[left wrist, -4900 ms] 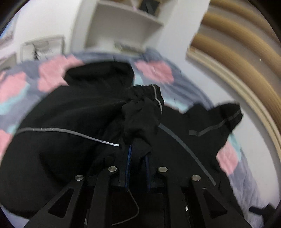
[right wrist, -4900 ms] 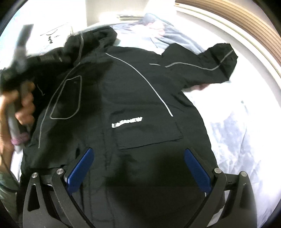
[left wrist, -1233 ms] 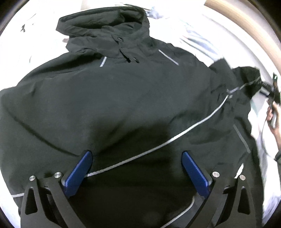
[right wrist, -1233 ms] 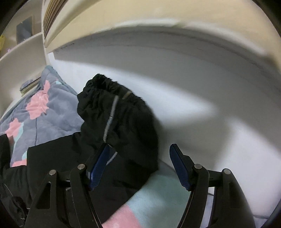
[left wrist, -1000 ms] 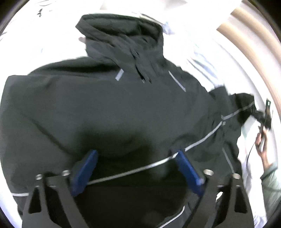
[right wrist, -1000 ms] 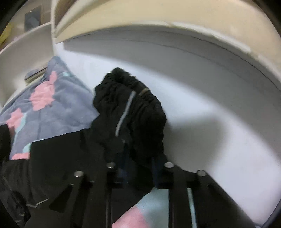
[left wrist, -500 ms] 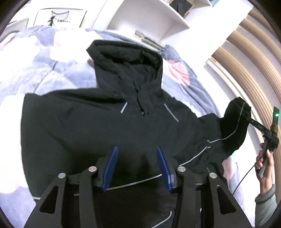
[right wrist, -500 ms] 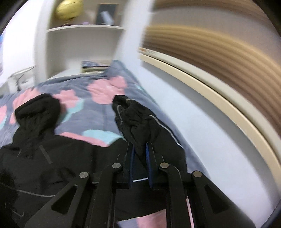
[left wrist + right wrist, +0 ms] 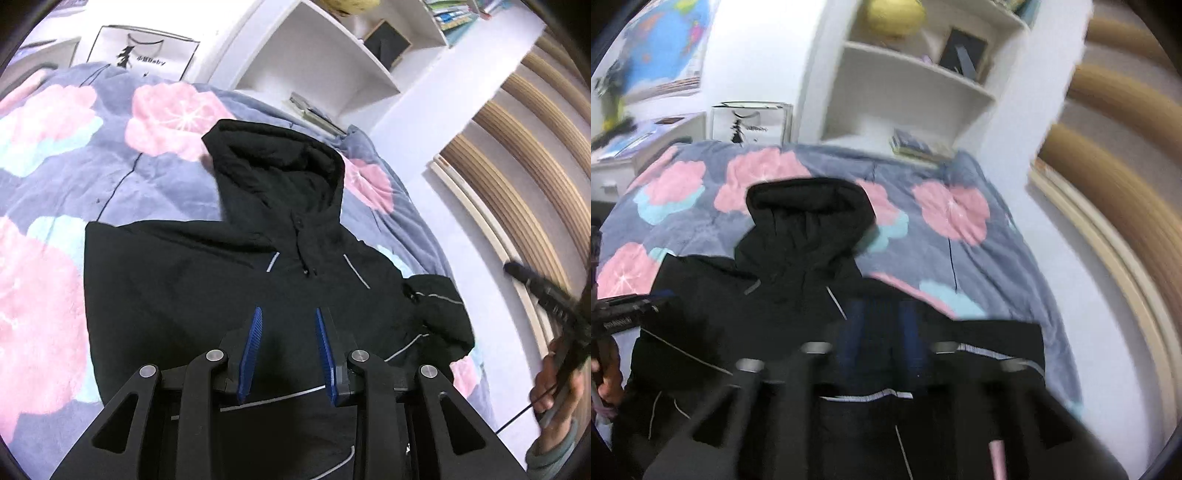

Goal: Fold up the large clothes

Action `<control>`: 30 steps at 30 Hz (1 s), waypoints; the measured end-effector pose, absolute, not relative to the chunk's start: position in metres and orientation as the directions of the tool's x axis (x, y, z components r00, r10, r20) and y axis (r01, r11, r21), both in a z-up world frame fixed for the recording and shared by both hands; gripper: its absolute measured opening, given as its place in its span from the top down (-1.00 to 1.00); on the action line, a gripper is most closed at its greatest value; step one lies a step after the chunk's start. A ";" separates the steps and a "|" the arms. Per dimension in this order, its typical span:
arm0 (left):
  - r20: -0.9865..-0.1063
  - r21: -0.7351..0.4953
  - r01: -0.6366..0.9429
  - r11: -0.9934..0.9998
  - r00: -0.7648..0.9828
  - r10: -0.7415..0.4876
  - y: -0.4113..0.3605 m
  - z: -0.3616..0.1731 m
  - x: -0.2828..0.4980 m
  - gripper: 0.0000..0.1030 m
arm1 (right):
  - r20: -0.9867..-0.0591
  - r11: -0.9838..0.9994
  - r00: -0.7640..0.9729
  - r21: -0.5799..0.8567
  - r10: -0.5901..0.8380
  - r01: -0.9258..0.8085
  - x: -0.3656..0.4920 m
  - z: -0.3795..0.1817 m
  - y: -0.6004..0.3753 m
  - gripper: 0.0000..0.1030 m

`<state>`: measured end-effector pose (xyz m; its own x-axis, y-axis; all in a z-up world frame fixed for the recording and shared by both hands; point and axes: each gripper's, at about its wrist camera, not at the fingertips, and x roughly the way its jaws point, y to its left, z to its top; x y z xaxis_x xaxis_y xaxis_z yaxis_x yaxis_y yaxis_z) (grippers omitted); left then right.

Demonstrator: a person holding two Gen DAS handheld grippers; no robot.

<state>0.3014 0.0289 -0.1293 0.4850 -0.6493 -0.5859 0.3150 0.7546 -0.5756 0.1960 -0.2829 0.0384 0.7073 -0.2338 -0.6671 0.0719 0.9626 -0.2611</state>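
One black hooded jacket [image 9: 229, 280] lies flat on one fleecy grey blanket [image 9: 55, 192] patterned with pink flowers, hood away from the two grippers, thin reflective stripes crossing its smooth fabric. The left gripper [image 9: 288, 347] hovers above the jacket's chest, blue ribbed pads parted with nothing between them. The right gripper [image 9: 882, 332] is motion-blurred over the same garment — its pads show a gap, empty.

A bed [image 9: 424, 236] with a grey quilt [image 9: 66, 177] of pink flowers carries a black hooded jacket [image 9: 207, 280], hood toward the head end, right sleeve folded inward near the wall-side edge.
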 end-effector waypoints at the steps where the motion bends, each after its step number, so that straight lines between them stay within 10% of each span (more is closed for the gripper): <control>1: -0.582 -0.589 0.304 0.749 0.483 -0.654 0.032 -0.130 0.302 0.39 | -0.680 0.968 0.694 -0.227 -0.238 0.109 0.193 0.035 -0.300 -0.06; 6: -0.582 -0.615 0.256 0.746 0.491 -0.648 0.037 -0.133 0.306 -0.10 | -0.764 0.958 0.594 -0.110 -0.252 0.264 0.174 0.015 -0.397 -0.27; 9: -0.599 -0.607 0.242 0.757 0.487 -0.636 0.035 -0.136 0.308 -0.12 | -0.810 0.952 0.526 -0.122 -0.259 0.281 0.176 -0.015 -0.426 -0.54; 19: -0.664 -0.530 0.240 0.813 0.479 -0.574 0.023 -0.145 0.310 -0.12 | -0.858 0.915 0.335 -0.323 -0.390 0.241 0.246 -0.127 -0.438 -0.53; 23: -0.673 -0.518 0.246 0.819 0.475 -0.568 0.019 -0.148 0.311 -0.12 | -0.865 0.919 0.341 -0.281 -0.368 0.278 0.251 -0.132 -0.454 0.39; 30: -0.632 -0.515 0.294 0.805 0.504 -0.588 0.019 -0.125 0.301 -0.12 | -0.809 0.960 0.533 -0.128 -0.246 0.250 0.209 -0.049 -0.418 0.55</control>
